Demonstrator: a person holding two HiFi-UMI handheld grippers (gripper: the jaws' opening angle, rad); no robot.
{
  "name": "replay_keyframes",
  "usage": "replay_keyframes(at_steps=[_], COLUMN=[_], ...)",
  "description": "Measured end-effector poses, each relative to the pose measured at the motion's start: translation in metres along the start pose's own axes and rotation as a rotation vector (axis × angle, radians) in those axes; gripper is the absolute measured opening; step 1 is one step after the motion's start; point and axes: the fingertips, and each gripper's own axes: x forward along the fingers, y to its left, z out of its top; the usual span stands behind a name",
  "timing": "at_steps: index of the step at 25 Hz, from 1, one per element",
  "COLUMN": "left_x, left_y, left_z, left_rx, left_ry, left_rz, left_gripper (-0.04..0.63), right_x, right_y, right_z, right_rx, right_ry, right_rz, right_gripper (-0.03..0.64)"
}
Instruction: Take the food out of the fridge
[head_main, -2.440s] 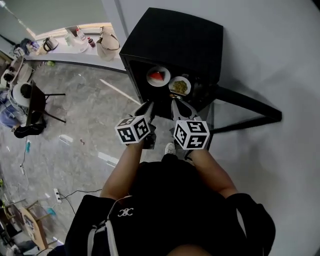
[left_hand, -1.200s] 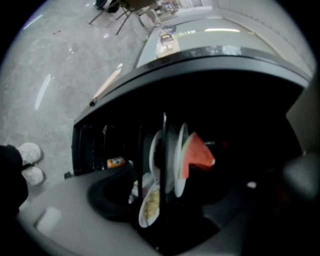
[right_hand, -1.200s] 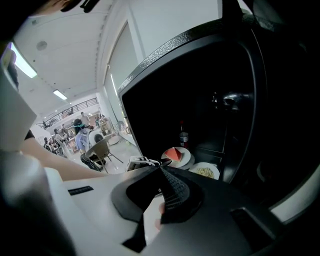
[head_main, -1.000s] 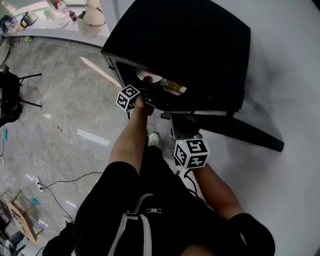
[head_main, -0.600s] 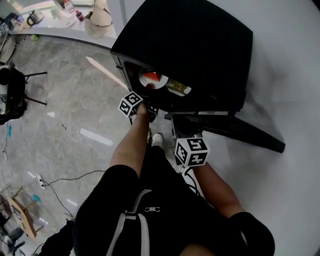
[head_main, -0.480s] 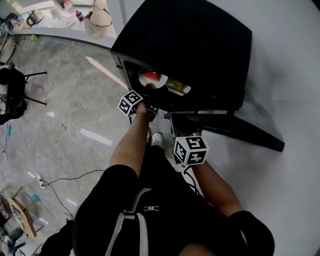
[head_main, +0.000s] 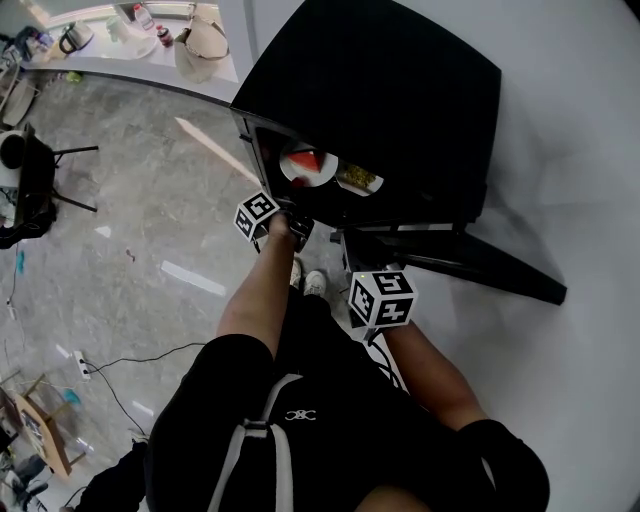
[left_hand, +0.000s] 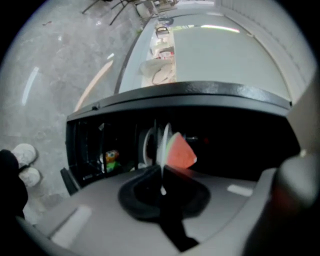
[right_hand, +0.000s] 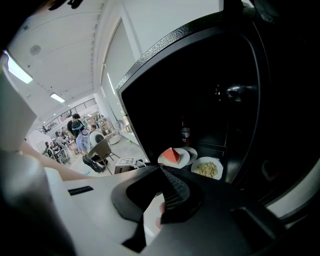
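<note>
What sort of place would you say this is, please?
Probably an open-plan office or lab rather than a home: a black mini fridge stands on a polished stone floor, a counter holds a kettle and bottles, and several people gather among chairs in the background.

The grey marbled floor (head_main: 150, 300) carries the black fridge (head_main: 390, 90) and a black chair (head_main: 28, 195).

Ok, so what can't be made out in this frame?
- Head view: the fridge interior behind the watermelon plate and the second plate is hidden under the fridge's top.
- Left gripper view: a colourful item on the left shelf is too blurred to identify. How deep the plate rim sits in the left gripper is covered by its jaws.
- Right gripper view: the bottle label is too small and dark.
</note>
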Motion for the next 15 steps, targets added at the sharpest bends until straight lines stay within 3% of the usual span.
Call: replay_keyframes(at_steps=[3, 8, 15], left_x=[-0.009, -0.039, -0.098], left_y=[0.000, 0.004, -0.026], left_z=[-0.004, -0.011, -0.028], left_rx=[0.002, 0.006, 0.077], left_ry=[-0.001, -0.006, 0.073], left_rz=[-0.059, -0.084, -0.133], left_gripper=[0.005, 0.005, 0.005], right_x=[0.001, -0.001, -0.007], right_y=[-0.003, 0.000, 0.010], right_z=[0.002, 0.005, 0.018], right_rx=[0.001, -0.003, -0.012], right_ry=[-0.003, -0.015, -0.054], right_rz=[-0.002, -0.002, 0.012], right_gripper=[-0.004, -0.005, -0.003])
